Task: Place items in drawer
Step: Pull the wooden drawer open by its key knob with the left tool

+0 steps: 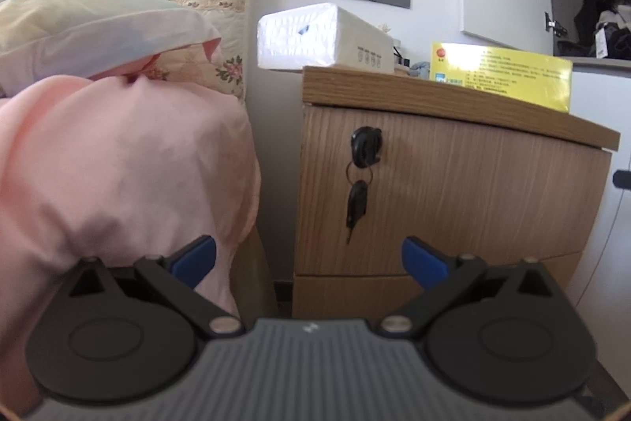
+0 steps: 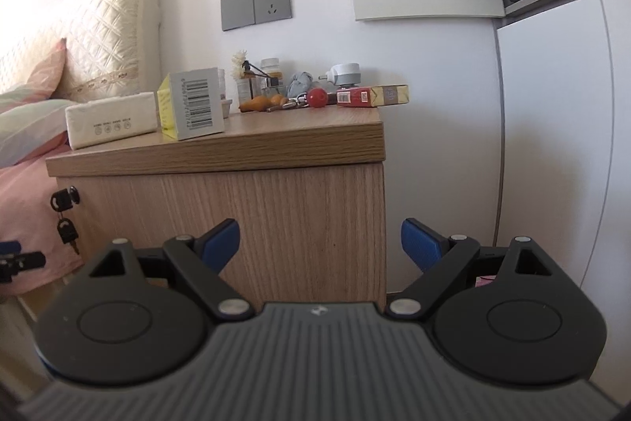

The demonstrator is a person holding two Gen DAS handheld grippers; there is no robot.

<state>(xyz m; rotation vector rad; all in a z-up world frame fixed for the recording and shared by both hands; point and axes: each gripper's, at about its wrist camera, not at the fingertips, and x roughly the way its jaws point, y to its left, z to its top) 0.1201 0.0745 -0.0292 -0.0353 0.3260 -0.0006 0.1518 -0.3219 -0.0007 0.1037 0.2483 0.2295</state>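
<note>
We had both claws up in front of the wooden nightstand [image 1: 453, 192] and neither had anything in it. The left claw [image 1: 308, 257] was spread wide, blue fingertips [image 1: 195, 257] well apart, pointing at the nightstand's front, roughly level with the bottom edge of the top drawer [image 1: 493, 184]. That drawer was shut, with a black key stuck in its lock [image 1: 366, 141] at the bed-side end and a second key [image 1: 357, 203] dangling below it on a ring. The seam to the lower drawer [image 1: 355, 292] sat just under that.

The right claw [image 2: 320, 243] was released too, nothing between its pads, and it faced the nightstand's side panel [image 2: 276, 223] from around the corner.

The stuff to put away was all up on the nightstand's top [image 2: 276, 135]. At the bed-side end lay a white tissue pack [image 2: 112, 119], touching or just about touching a yellow box [image 2: 191, 103] standing with its barcode end toward us. Behind those, against the wall, was a cluster of small bottles and jars [image 2: 262, 79], hard to tell apart. Moving away from the bed along the back we saw orange pieces [image 2: 262, 102], something metal we couldn't make out, a red ball [image 2: 317, 97], a red and gold carton [image 2: 372, 95] lying flat at the far edge, and a white plug adapter [image 2: 343, 73] behind it.

The bed with its pink cover [image 1: 118, 164] sat right beside the nightstand, and a grey socket plate [image 2: 256, 6] was on the wall above it.
</note>
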